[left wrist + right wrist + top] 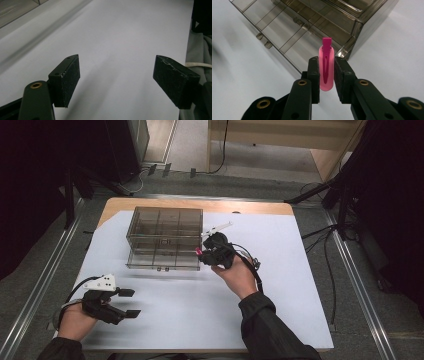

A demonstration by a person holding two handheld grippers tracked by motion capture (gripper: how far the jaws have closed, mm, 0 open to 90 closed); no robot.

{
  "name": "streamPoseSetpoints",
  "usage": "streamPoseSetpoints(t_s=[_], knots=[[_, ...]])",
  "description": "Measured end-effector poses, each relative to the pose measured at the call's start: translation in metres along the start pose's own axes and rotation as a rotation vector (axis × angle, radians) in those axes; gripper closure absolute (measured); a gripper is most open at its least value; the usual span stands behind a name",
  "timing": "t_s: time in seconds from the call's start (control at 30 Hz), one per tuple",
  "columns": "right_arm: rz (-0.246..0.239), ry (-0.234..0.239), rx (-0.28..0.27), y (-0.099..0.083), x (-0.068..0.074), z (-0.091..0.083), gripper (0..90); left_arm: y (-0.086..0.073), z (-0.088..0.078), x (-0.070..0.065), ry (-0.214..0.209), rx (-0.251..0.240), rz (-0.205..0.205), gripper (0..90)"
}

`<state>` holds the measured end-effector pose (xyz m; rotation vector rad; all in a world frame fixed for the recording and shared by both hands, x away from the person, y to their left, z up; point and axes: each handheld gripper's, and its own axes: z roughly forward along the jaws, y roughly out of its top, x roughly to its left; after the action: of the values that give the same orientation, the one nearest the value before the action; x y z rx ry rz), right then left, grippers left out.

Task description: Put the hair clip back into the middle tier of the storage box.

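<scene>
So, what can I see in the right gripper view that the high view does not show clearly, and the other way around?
Right gripper view: the pink hair clip clearly, clamped between the closed jaws of the right gripper, its tip toward the drawer box.

High view: the left gripper, open and apart from the box, the person's hands, the whole white sheet and the floor.

Both: the smoky clear drawer box, the white sheet and the right gripper beside the box's corner.

A: The drawer box (165, 239) is looking like smoky clear plastic, glossy, and the pink clip (326, 65) is showing as smooth plastic.

B: The sheet (200, 310) is reading as matt white paper; the jaw pads are looking black, rough and scuffed
</scene>
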<state>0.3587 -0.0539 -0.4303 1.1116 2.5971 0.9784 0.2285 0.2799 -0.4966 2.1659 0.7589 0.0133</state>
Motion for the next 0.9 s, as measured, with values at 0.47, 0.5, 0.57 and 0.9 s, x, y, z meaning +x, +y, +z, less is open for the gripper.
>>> streamPoseSetpoints(t_s=[0.47, 0.5, 0.57, 0.9], knots=[[-0.014, 0.022, 0.01, 0.012, 0.007, 0.011, 77.5, 0.0, 0.0, 0.0, 0.003, 0.003, 0.001, 22.5], [-0.009, 0.023, 0.009, 0.013, 0.008, 0.012, 77.5, 0.0, 0.0, 0.0, 0.003, 0.003, 0.001, 22.5], [-0.016, 0.026, 0.009, 0.014, 0.009, 0.015, 77.5, 0.0, 0.0, 0.0, 0.002, 0.005, 0.0, 22.5], [-0.018, 0.035, 0.035, 0.021, 0.013, 0.029, 77.5, -0.001, -0.001, 0.0, 0.008, 0.002, -0.004, 22.5]])
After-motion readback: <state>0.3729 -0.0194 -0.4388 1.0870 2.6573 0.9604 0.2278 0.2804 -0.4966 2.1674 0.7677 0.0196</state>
